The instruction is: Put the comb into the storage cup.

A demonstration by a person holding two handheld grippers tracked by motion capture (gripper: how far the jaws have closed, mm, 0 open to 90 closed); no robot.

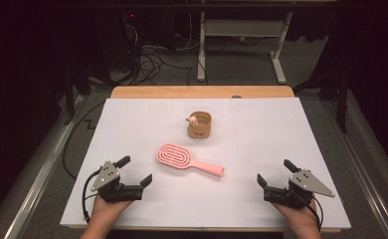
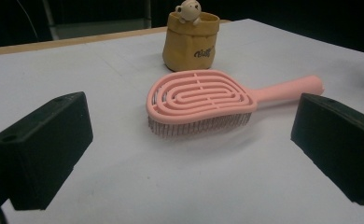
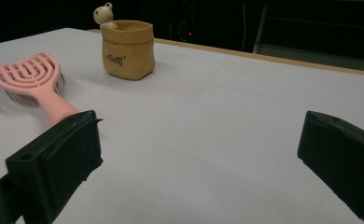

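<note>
Left hand-held gripper [image 1: 136, 170] and right hand-held gripper [image 1: 273, 172] released, empty; pouch [image 1: 199, 125] lettering unreadable; brush [image 1: 188, 161] bristles face down.

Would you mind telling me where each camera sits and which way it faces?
High view: above the person's side, looking forward and down on the table; both hands, the left gripper and the right gripper show.
Left gripper view: rides the left gripper, low, facing the pink hairbrush between its open jaws.
Right gripper view: rides the right gripper, facing across the table; open jaws below.
All three share the hairbrush and the tan pot.
</note>
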